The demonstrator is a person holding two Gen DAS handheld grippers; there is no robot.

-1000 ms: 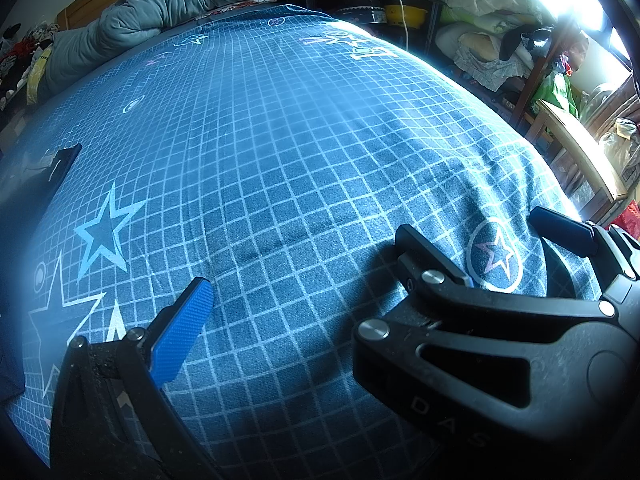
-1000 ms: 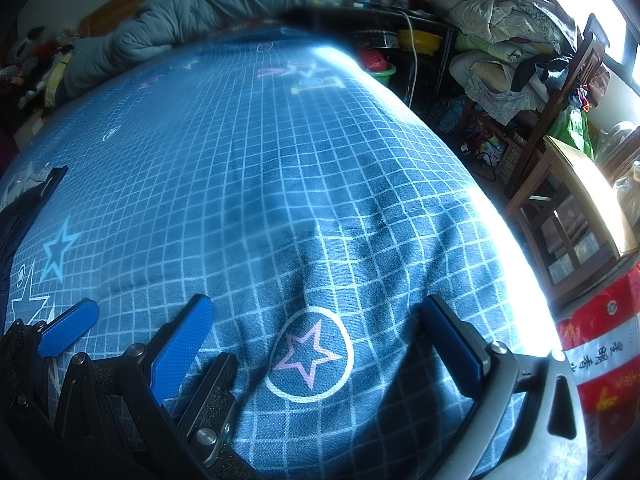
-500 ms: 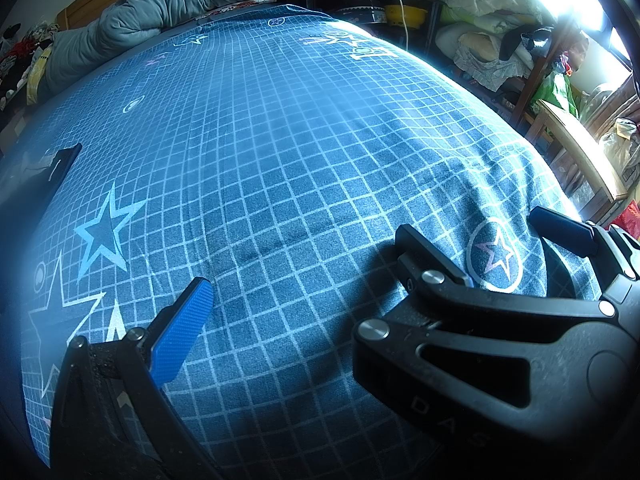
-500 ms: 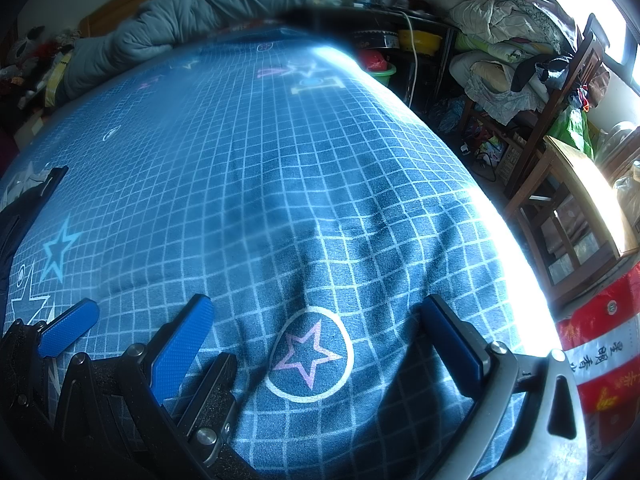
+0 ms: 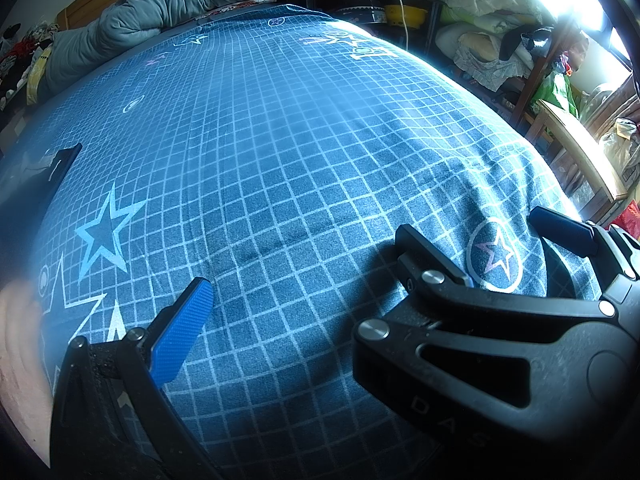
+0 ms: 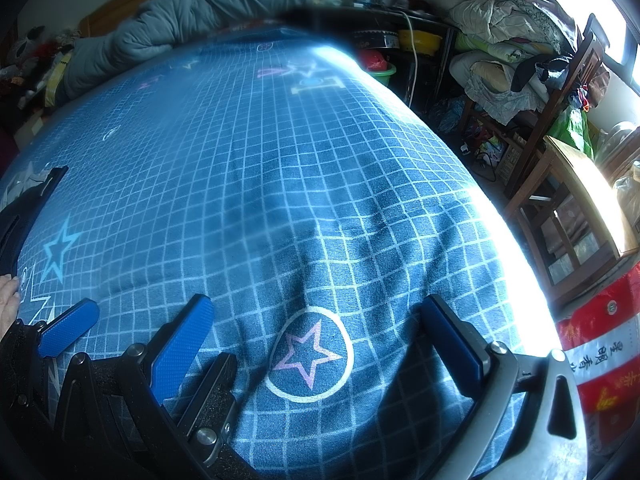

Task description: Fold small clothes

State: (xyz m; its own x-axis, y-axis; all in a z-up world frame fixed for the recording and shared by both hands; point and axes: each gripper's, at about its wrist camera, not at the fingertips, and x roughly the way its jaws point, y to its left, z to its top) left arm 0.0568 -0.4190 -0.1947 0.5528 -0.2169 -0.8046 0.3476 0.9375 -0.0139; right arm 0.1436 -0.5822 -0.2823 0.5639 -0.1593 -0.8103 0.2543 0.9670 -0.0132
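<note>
A dark garment point(image 5: 40, 176) lies at the far left edge of the bed, seen again in the right wrist view as a dark garment point(image 6: 24, 208) with some white cloth beside it. Both grippers hover low over the blue grid bedsheet point(image 5: 280, 152), side by side and overlapping. My left gripper point(image 5: 320, 320) is open, with nothing between its fingers; its right finger is hidden behind the right gripper's black body. My right gripper point(image 6: 316, 340) is open over a circled star print point(image 6: 308, 356), and holds nothing.
A grey quilt point(image 5: 168, 4) is bunched at the head of the bed. A person's hand point(image 6: 8, 296) shows at the left edge. Right of the bed stand a wooden chair point(image 6: 572, 200), piled bedding point(image 6: 500, 20), a dark shelf and a red bag point(image 6: 600, 352).
A person's hand has come into view at the lower left edge. Both grippers and the sheet have not moved.
</note>
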